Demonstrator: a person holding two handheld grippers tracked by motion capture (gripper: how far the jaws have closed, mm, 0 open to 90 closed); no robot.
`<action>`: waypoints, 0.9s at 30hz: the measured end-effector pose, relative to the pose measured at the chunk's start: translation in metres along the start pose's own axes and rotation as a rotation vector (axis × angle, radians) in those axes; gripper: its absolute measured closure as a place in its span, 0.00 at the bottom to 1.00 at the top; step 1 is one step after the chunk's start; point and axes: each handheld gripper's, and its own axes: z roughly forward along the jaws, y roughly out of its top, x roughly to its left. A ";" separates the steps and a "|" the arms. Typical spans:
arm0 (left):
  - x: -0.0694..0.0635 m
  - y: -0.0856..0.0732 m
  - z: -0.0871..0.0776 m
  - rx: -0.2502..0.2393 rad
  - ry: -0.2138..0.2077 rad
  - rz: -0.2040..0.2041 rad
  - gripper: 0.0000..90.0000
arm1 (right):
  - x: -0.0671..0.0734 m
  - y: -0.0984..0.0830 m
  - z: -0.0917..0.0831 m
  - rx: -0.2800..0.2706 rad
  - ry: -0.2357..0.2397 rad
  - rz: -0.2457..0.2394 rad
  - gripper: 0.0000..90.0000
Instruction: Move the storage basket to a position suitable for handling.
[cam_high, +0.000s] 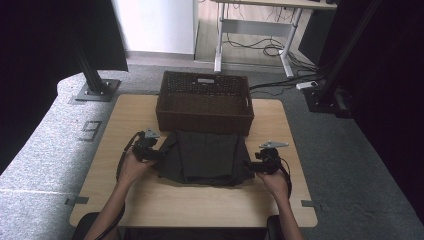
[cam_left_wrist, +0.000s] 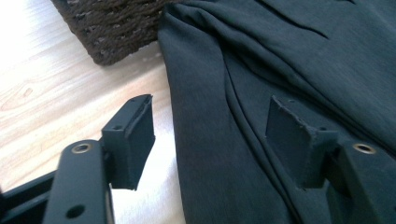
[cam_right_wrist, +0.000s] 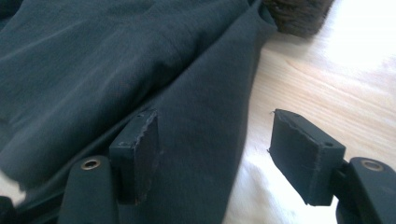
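Observation:
A dark folded garment (cam_high: 207, 157) lies flat on the wooden table (cam_high: 200, 205), just in front of a brown wicker basket (cam_high: 205, 120). My left gripper (cam_high: 158, 154) is at the garment's left edge and my right gripper (cam_high: 251, 167) at its right edge. In the left gripper view the gripper (cam_left_wrist: 212, 135) straddles the cloth's edge (cam_left_wrist: 280, 56), one pad over cloth and one over bare wood, with a wide gap. The right gripper (cam_right_wrist: 217, 149) stands the same way over the other edge (cam_right_wrist: 116, 56). Neither pair of pads presses on the cloth.
The basket's corner (cam_left_wrist: 112, 28) is close beyond the left gripper, and its other corner (cam_right_wrist: 299, 14) beyond the right one. Bare tabletop (cam_high: 130, 200) stretches toward the person. Black frame posts (cam_high: 92, 75) and a desk with cables (cam_high: 260, 45) stand beyond the table.

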 end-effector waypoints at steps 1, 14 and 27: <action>0.000 0.000 0.000 0.000 0.000 0.000 0.38 | 0.000 0.000 0.000 0.000 0.000 0.000 0.35; 0.009 -0.006 0.031 0.033 -0.049 -0.069 0.51 | -0.002 0.013 0.037 0.090 -0.078 -0.055 0.47; 0.000 -0.014 0.038 0.049 -0.051 -0.042 0.74 | -0.005 0.001 0.042 0.128 -0.049 -0.061 0.82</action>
